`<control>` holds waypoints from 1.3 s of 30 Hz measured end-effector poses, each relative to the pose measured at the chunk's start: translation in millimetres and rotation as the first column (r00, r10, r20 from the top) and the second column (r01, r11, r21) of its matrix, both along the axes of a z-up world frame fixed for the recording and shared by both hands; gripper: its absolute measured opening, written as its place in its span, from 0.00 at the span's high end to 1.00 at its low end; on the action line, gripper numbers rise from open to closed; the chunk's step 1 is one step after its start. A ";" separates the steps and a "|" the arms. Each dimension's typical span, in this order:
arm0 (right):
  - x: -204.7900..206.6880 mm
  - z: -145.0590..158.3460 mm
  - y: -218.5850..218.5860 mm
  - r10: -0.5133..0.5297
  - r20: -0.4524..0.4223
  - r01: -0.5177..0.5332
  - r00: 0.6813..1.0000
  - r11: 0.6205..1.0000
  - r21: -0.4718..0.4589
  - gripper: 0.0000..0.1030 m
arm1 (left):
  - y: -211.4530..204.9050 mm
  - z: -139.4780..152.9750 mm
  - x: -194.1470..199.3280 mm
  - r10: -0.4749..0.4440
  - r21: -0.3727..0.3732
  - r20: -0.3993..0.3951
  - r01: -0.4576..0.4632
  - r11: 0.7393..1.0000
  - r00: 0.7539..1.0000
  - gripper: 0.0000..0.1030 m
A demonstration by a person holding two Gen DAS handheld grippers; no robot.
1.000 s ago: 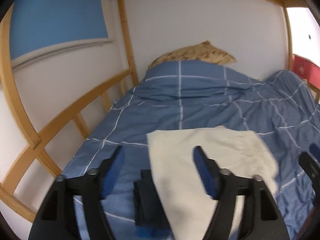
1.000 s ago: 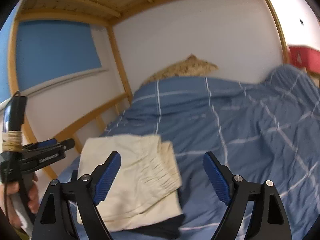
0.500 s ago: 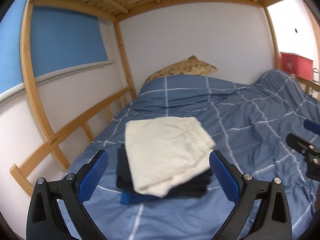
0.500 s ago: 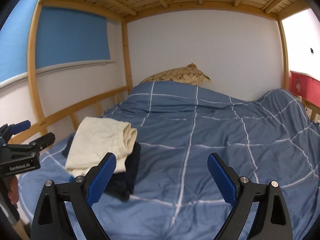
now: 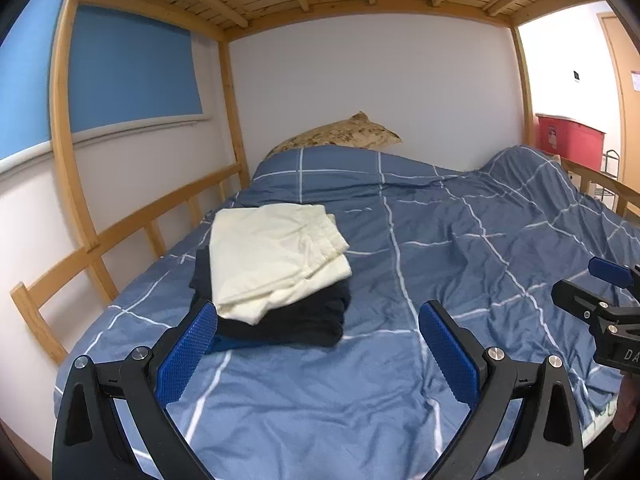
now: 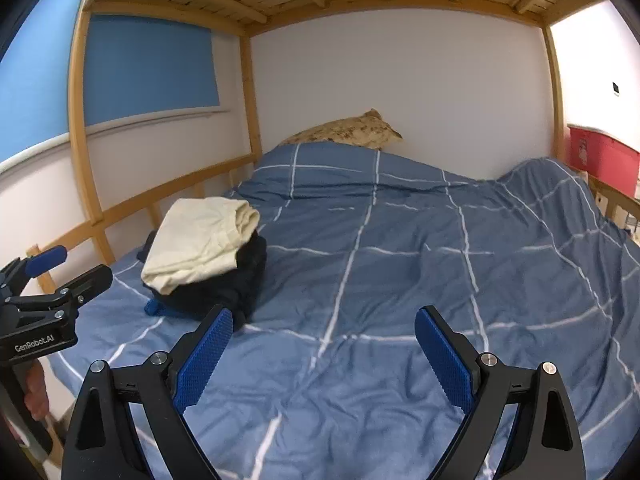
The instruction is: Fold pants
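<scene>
Folded cream pants [image 5: 272, 256] [image 6: 200, 240] lie on top of a stack of dark folded clothes [image 5: 296, 316] [image 6: 224, 284] on the left side of the bed. A blue garment [image 6: 154, 307] peeks out at the bottom of the stack. My left gripper [image 5: 320, 344] hangs open just in front of the stack, nothing between its blue pads. My right gripper [image 6: 324, 344] is open too, over bare duvet to the right of the stack. Each gripper shows at the edge of the other's view.
The bed is covered by a blue checked duvet [image 5: 460, 248] with a patterned pillow [image 5: 344, 136] at its head. A wooden rail [image 5: 120, 232] runs along the left, slats overhead. A red bin [image 5: 568, 140] stands beyond the bed at right.
Both grippers have pulled back from the stack, which now looks smaller and farther away. The left jaws have widened and no longer straddle the cream pants.
</scene>
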State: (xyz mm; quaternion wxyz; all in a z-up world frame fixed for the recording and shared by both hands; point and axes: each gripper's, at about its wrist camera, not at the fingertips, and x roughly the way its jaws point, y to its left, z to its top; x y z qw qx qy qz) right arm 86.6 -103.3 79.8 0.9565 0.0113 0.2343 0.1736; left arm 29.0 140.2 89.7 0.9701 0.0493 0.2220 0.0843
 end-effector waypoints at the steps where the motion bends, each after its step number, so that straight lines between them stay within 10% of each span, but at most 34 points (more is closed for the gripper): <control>1: -3.4 -1.7 -4.8 -0.001 -0.007 0.001 1.000 1.000 0.005 0.09 | -5.0 -1.2 -3.0 -0.005 0.001 -0.001 0.005 1.000 1.000 0.01; 39: -44.2 -13.8 -64.6 -0.070 -0.018 0.070 0.997 0.997 0.014 0.09 | -65.7 -6.7 -20.1 -0.111 -0.024 -0.004 0.111 0.994 0.994 0.01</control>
